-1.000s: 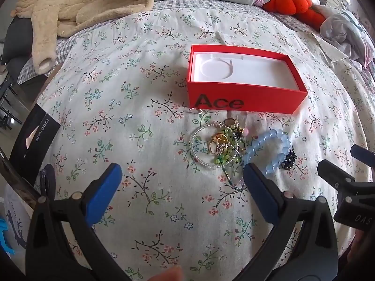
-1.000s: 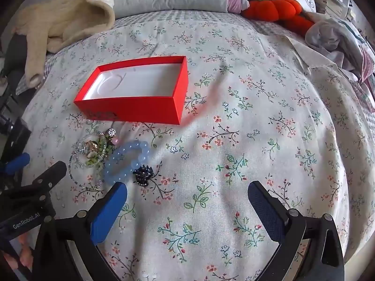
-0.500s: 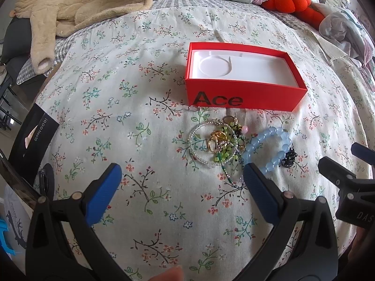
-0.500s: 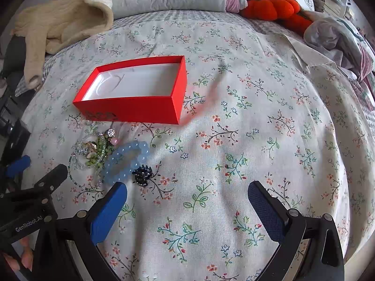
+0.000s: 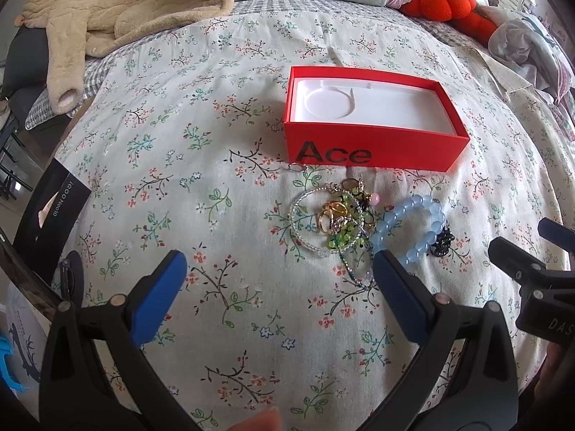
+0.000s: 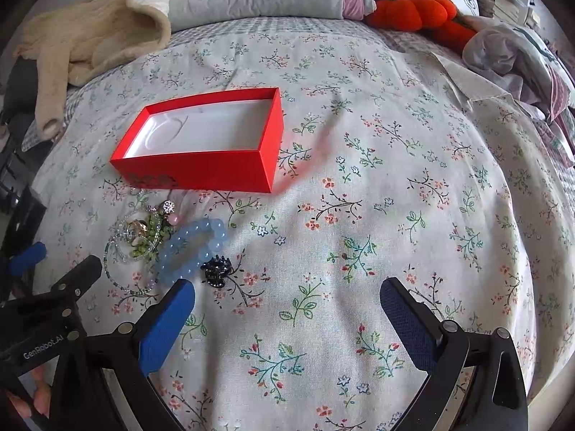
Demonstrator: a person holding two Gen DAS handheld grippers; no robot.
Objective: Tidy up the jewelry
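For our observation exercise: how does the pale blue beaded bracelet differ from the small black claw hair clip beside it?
The pale blue beaded bracelet is a translucent loop of round beads; the small black claw hair clip is opaque and toothed. The bracelet is clearly larger and adjoins the tangled jewelry pile; the clip lies on its other side. Both rest on the floral bedspread, outside the red box.

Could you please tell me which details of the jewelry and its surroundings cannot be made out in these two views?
- Tangled pile: in both views the chains, rings and green beads overlap, so separate pieces cannot be counted.
- Small black piece: left view, half hidden behind the blue bead bracelet; too small to identify in either.
- Red box: right view, front lettering too slanted to read.
- Black packet: left view, cut off by the image edge.
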